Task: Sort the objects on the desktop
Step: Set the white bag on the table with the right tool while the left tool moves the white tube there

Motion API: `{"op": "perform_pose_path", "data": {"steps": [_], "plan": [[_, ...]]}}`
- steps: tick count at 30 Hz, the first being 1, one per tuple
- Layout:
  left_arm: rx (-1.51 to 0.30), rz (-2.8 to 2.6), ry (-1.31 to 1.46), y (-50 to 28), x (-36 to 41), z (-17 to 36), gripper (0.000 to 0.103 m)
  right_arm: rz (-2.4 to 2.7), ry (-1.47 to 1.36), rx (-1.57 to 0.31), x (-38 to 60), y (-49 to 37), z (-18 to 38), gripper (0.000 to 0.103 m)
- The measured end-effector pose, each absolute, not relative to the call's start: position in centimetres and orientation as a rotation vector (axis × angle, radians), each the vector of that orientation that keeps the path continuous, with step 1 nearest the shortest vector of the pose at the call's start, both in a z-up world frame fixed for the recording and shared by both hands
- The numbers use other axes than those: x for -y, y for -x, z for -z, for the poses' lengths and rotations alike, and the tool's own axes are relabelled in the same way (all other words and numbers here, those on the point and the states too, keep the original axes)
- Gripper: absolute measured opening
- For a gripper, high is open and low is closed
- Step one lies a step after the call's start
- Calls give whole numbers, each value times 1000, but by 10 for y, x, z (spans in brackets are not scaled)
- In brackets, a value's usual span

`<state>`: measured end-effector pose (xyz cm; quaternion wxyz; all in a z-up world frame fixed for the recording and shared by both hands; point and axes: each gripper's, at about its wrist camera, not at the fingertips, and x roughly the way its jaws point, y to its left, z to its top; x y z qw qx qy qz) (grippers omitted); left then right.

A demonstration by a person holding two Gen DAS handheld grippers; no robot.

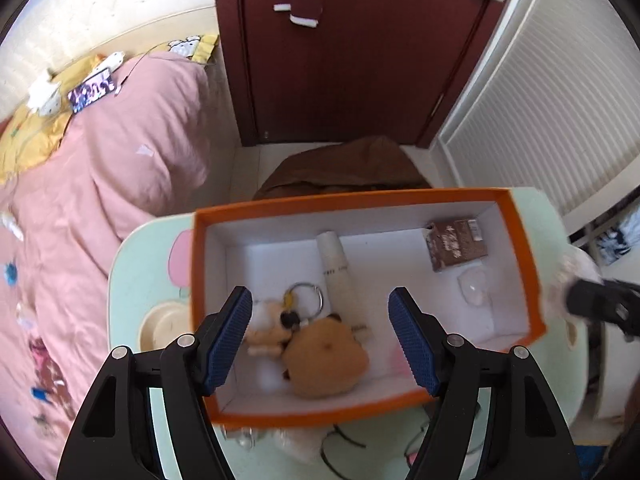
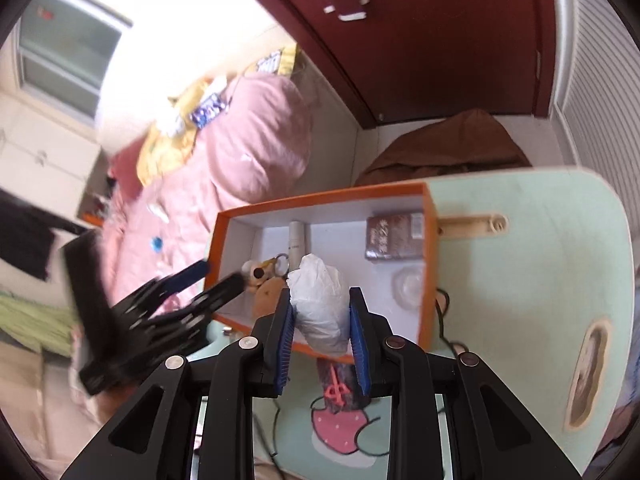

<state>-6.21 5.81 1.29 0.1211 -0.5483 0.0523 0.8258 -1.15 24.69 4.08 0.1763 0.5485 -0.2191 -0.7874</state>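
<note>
1. Right gripper (image 2: 322, 320) is clamped on a crumpled white bag (image 2: 320, 304), held above the near edge of the orange box (image 2: 428, 264) on the counter (image 2: 540, 260)
2. Bag is soft & slick, so it may slide out of the pads before it's over the box
3. Left gripper (image 1: 320, 336) is wide, w/ nothing in it, over the plush keychain (image 1: 320, 356); the two could bump
4. A low bag could catch the rim & shift the box

Box (image 1: 520, 264) on table (image 1: 132, 280), holding plush keychain (image 1: 320, 352) left, tube (image 1: 338, 272) centre, packet (image 1: 456, 244) right.
</note>
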Motion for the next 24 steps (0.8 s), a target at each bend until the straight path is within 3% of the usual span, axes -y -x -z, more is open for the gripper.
{"op": "perform_pose_path", "data": {"steps": [3,4,5,10,12,14,16,24], "plan": [[-257,-2414,1645,81,-81,-1,67,2235,-1541,664,-259,2,-37,26],[-262,-2400,1673,86,-85,4,56,2228,-1538,682,-262,0,-35,26],[-260,-2379,1715,91,-87,10,51,2221,-1536,701,-265,-2,-33,26],[-192,-2310,1857,106,-80,40,54,2219,-1518,764,-276,-7,-25,27],[-185,-2302,1851,106,-77,43,50,2218,-1510,772,-280,-9,-23,27],[-199,-2304,1826,104,-76,40,26,2225,-1502,767,-280,-10,-22,27],[-156,-2294,1818,103,-73,36,20,2234,-1499,752,-279,-11,-22,27],[4,-2361,1570,73,-60,-26,20,2271,-1503,607,-258,-24,-17,27]]}}
